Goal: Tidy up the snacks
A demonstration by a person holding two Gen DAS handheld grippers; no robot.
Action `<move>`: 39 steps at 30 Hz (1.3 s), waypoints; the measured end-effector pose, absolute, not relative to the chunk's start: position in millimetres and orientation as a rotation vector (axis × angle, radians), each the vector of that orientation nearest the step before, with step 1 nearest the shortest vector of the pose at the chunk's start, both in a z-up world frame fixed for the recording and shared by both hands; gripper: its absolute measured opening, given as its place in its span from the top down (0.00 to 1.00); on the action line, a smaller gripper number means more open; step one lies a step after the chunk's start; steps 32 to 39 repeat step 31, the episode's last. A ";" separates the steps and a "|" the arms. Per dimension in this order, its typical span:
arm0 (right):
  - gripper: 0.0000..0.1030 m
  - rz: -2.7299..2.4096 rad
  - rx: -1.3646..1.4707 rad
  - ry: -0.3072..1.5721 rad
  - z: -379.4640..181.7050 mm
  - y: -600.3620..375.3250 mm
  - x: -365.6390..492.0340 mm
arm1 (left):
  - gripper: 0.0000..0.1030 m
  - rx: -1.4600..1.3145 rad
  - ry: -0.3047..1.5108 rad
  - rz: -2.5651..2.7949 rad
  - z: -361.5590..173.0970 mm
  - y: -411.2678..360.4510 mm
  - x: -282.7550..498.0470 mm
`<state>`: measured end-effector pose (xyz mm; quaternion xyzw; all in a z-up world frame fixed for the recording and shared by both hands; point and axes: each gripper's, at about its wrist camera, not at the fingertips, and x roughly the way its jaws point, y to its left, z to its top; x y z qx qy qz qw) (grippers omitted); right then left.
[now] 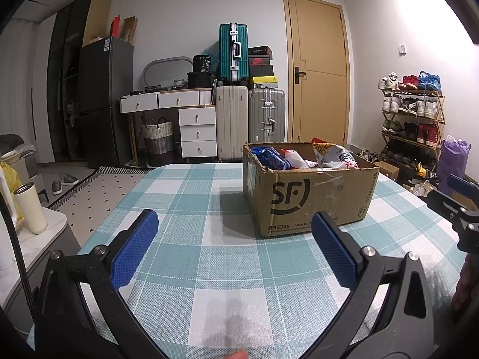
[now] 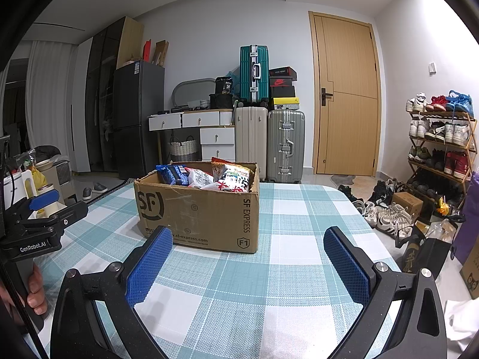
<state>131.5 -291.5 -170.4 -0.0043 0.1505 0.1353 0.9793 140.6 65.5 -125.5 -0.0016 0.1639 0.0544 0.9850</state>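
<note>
An open cardboard SF Express box stands on the teal checked tablecloth, also in the right wrist view. It holds several snack packs: a blue packet at its left and white-and-red bags; they also show in the right wrist view as the blue packet and the white bags. My left gripper is open and empty, low over the cloth in front of the box. My right gripper is open and empty, in front of the box's right corner.
The table's far edge lies just behind the box. A side table with a white tumbler stands at the left. Shoes and bags lie on the floor at the right, by a shoe rack. Suitcases stand at the far wall.
</note>
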 end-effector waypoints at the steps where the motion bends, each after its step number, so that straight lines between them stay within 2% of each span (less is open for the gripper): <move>1: 0.00 0.273 -0.009 0.303 -169.7 -292.4 130.9 | 0.01 -0.003 0.329 0.109 -125.5 65.8 140.8; 39: 0.00 0.274 -0.009 0.303 -170.6 -291.4 131.3 | 0.01 -0.010 0.318 0.106 -123.6 66.8 138.3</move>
